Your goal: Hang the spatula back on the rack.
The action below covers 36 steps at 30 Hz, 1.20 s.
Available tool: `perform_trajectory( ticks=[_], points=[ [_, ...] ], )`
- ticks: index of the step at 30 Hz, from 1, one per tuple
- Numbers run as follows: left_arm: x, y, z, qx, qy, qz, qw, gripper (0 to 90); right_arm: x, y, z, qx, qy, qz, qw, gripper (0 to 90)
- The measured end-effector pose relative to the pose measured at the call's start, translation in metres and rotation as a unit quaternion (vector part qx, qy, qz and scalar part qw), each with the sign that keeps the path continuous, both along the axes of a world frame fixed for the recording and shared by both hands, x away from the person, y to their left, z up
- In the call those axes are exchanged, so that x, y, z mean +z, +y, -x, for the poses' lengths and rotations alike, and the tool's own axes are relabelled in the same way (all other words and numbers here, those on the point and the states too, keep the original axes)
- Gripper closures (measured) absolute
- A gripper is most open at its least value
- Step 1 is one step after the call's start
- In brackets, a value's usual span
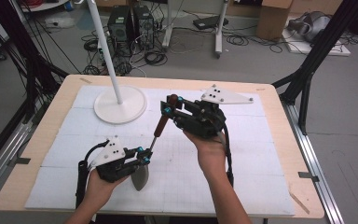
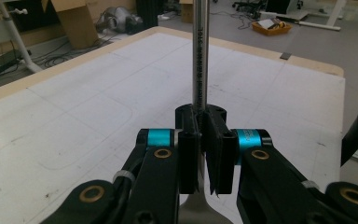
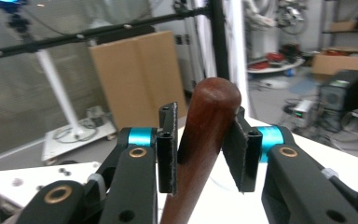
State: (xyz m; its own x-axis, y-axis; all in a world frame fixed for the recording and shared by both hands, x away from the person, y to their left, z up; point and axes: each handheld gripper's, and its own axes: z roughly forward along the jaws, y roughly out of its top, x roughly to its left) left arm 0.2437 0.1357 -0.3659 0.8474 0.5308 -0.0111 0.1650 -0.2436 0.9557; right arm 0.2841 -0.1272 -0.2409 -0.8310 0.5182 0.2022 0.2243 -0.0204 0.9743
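A spatula with a dark wooden handle [image 1: 161, 122], a thin metal shaft [image 1: 154, 136] and a grey metal blade [image 1: 141, 177] stands tilted above the white mat. My left gripper [image 1: 145, 156] is shut on the shaft just above the blade; in the left gripper view the shaft [image 2: 199, 56] rises straight up from between the pads of my left gripper [image 2: 204, 154]. My right gripper [image 1: 170, 105] reaches in from the right at the handle's top end. In the right gripper view the rounded handle [image 3: 209, 121] sits between the pads of my right gripper [image 3: 200, 149], which press on both its sides.
A white round stand base [image 1: 120, 105] with a thin white pole [image 1: 103, 46] sits at the back left of the mat [image 1: 242, 154]. The wooden table [image 1: 28, 154] ends close on all sides. Computer cases and cables lie on the floor behind.
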Motion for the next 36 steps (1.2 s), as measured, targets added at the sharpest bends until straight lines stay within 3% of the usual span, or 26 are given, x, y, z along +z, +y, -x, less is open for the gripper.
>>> perform_trajectory(
  ticks=[9, 17, 23, 28, 32, 36],
  points=[
    [0.0, 0.003, 0.002, -0.013, -0.009, 0.01, 0.9998, 83.4, 0.006, 0.006, 0.004, 0.044, 0.0, -0.014, 0.9989, 71.6],
    [0.001, 0.006, 0.002, -0.026, -0.017, 0.017, 0.9994, 83.0, 0.014, 0.014, 0.012, 0.076, -0.028, 0.006, 0.9967, 72.1],
    [0.002, 0.008, 0.002, -0.042, -0.014, 0.03, 0.9985, 81.7, 0.019, 0.016, 0.014, 0.09, -0.036, 0.018, 0.9952, 72.2],
    [0.005, 0.016, 0.001, -0.051, -0.009, 0.051, 0.9974, 65.2, 0.02, 0.016, 0.013, 0.095, -0.039, 0.032, 0.9942, 72.3],
    [0.013, 0.027, -0.005, -0.063, 0.01, 0.094, 0.9936, 51.8, 0.02, 0.013, 0.011, 0.111, -0.036, 0.03, 0.9927, 72.3],
    [0.024, 0.036, -0.011, -0.1, 0.028, 0.149, 0.9834, 44.3, 0.019, 0.011, 0.01, 0.143, -0.038, 0.027, 0.9886, 72.3]
  ],
)
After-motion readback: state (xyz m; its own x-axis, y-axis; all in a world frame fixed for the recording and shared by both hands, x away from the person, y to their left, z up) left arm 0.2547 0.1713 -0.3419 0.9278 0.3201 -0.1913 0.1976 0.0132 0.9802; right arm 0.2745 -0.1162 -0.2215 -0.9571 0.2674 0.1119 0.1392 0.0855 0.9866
